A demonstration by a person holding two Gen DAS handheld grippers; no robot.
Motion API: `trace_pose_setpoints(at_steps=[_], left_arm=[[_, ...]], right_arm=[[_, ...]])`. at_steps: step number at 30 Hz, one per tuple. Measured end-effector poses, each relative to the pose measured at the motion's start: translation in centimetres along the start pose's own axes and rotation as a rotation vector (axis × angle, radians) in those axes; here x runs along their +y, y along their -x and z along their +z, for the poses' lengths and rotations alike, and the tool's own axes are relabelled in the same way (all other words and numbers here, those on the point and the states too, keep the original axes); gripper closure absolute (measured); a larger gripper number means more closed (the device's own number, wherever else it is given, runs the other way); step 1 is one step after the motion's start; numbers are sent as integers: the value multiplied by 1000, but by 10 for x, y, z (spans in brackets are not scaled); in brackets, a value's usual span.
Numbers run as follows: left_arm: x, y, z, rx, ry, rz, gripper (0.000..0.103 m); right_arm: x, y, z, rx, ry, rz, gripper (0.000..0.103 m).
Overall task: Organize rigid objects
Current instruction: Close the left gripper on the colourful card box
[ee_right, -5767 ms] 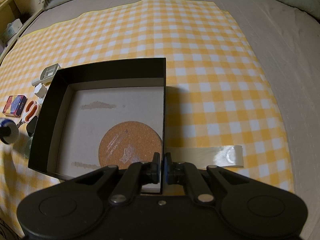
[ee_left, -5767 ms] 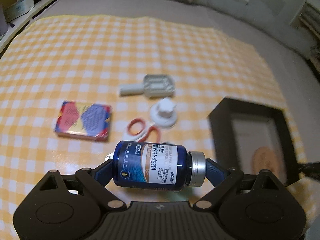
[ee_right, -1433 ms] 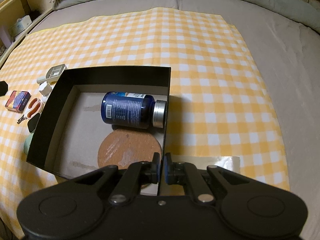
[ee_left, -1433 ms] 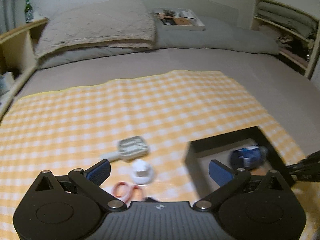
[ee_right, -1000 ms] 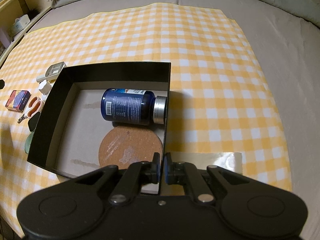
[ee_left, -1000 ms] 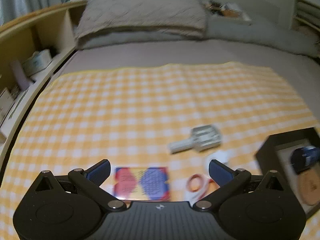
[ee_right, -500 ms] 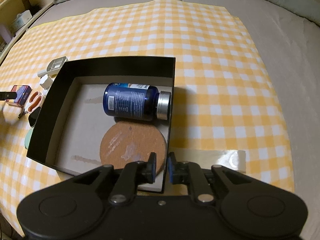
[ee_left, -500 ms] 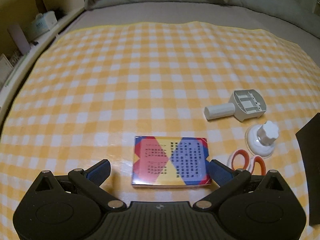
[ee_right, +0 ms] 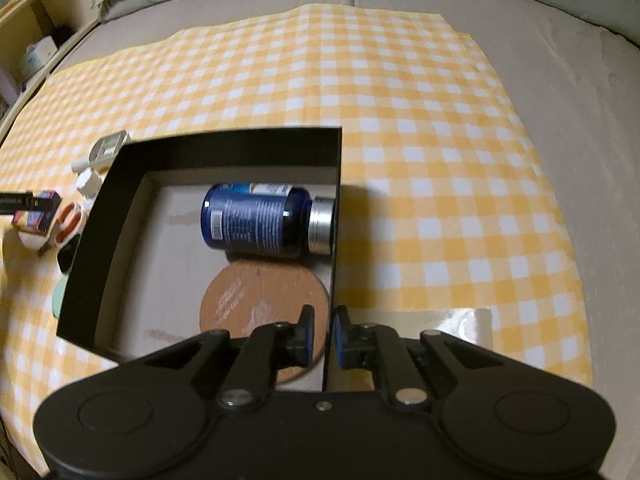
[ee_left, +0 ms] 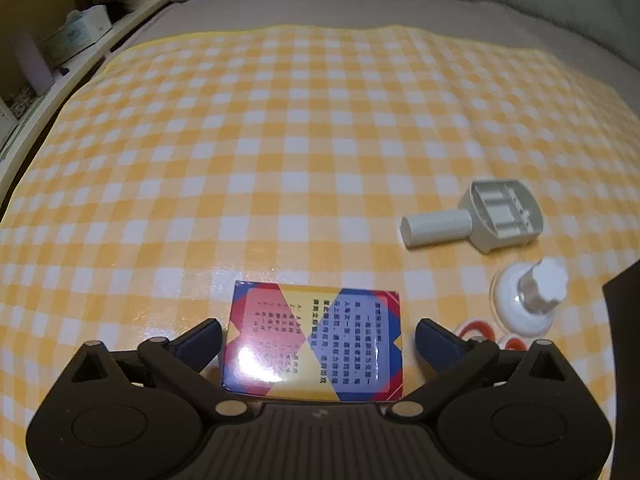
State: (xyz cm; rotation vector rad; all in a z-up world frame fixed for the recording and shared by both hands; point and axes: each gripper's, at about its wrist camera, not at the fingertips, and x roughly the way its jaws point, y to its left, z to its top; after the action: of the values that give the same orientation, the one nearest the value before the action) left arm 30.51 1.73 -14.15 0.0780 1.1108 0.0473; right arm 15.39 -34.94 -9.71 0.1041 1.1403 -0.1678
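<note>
A red, blue and yellow card box (ee_left: 314, 340) lies flat on the checked cloth between the fingers of my left gripper (ee_left: 318, 340), which is open around it, pads just off its sides. It also shows at the left edge of the right wrist view (ee_right: 36, 216). My right gripper (ee_right: 322, 338) straddles the near right wall of the black box (ee_right: 120, 168), with its jaws slightly apart. A blue supplement bottle (ee_right: 260, 220) lies on its side in the box, next to a cork coaster (ee_right: 256, 300).
A grey-white plastic handle tool (ee_left: 476, 218), a white knob on a round base (ee_left: 528, 296) and orange-handled scissors (ee_left: 476, 330) lie to the right of the card box. A strip of clear tape (ee_right: 456, 320) lies right of the black box. Shelves stand at the far left.
My left gripper has come down and forward, so the card box now sits between its open fingers. My right gripper's jaws have parted slightly on the box wall.
</note>
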Motion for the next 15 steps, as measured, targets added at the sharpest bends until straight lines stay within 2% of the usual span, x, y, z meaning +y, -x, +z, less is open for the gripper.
trace_pose_setpoints(at_steps=[1,6,11,15], left_arm=[[-1,-1,0,6,-10,2,10],[-13,-13,3,28,-70,29,14],[-22,-21,5,37,-61,12,14],[-12,-6,5,41,-23,-28,14]], right_arm=[[0,1,2,-6,-6,0,93],[-1,1,7,-17,-20,-4,95],[-1,-1,11,-13,-24,-15,98],[0,-1,12,-17,-27,-20,99]])
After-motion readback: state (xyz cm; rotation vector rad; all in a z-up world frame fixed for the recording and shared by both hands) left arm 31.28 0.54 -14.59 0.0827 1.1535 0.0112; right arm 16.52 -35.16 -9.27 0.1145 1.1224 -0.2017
